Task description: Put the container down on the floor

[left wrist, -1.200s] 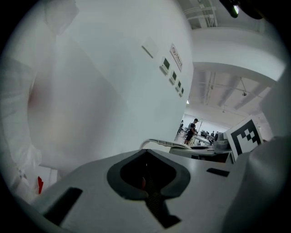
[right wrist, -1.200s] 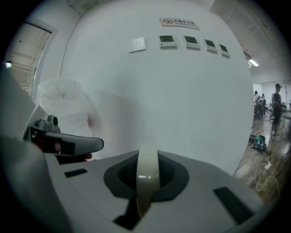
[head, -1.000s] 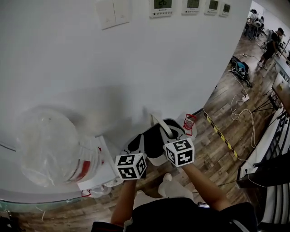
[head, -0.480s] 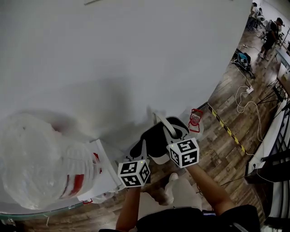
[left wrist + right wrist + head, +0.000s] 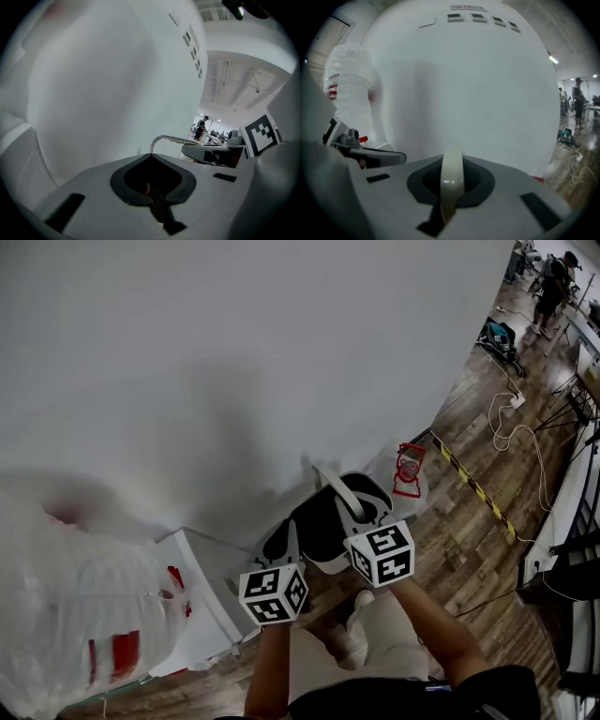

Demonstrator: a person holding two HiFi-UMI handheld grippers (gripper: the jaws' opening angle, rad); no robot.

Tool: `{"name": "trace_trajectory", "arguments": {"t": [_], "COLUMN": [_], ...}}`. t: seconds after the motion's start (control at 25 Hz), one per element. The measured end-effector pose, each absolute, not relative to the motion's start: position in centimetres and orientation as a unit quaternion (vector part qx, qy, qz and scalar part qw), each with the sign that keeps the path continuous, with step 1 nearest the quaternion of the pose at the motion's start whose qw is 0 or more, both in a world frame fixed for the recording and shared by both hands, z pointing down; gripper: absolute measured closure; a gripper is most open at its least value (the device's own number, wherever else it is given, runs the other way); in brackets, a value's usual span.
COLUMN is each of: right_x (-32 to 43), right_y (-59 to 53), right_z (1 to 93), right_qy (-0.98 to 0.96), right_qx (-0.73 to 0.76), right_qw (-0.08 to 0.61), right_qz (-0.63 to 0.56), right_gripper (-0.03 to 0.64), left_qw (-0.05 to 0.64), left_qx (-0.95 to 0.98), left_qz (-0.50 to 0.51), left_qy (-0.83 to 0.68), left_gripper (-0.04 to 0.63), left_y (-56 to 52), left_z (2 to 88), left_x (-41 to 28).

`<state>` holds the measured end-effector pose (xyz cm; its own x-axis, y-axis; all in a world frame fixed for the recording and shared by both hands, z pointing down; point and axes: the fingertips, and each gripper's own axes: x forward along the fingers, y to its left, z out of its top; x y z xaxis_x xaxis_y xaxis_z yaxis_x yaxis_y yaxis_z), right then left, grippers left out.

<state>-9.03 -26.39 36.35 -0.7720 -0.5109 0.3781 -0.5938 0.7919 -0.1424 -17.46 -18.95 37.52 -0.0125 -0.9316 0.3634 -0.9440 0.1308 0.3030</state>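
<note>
As we look down, we see a white container [image 5: 319,521] with a dark inside held between our two tongs, up off the wood floor [image 5: 469,549] and close to a white wall [image 5: 234,371]. The right tongs [image 5: 450,187] are pinched tight on its pale handle [image 5: 452,173] — the left tongs [image 5: 157,201] are narrow too, closed on what looks like its dark edge. A plastic-wrapped bundle [image 5: 75,615] and a white box [image 5: 202,592] sit to the left.
</note>
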Motion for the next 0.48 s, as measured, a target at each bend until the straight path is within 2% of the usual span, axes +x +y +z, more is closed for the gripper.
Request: {"name": "trace_trajectory", "arguments": {"t": [0.48], "right_x": [-9.5], "right_y": [-27.6], "right_z": [43.7], "right_qy": [-0.931], "right_qx": [0.303], "right_qw": [0.157], "right_qz": [0.130], "right_gripper": [0.586], "left_qw": [0.250], "left_qx": [0.648], "left_qz": [0.034], "left_qy": [-0.718], "left_gripper": [0.583], "left_y": [-19.6], "left_z": [46.8], "left_x": [-19.2]}}
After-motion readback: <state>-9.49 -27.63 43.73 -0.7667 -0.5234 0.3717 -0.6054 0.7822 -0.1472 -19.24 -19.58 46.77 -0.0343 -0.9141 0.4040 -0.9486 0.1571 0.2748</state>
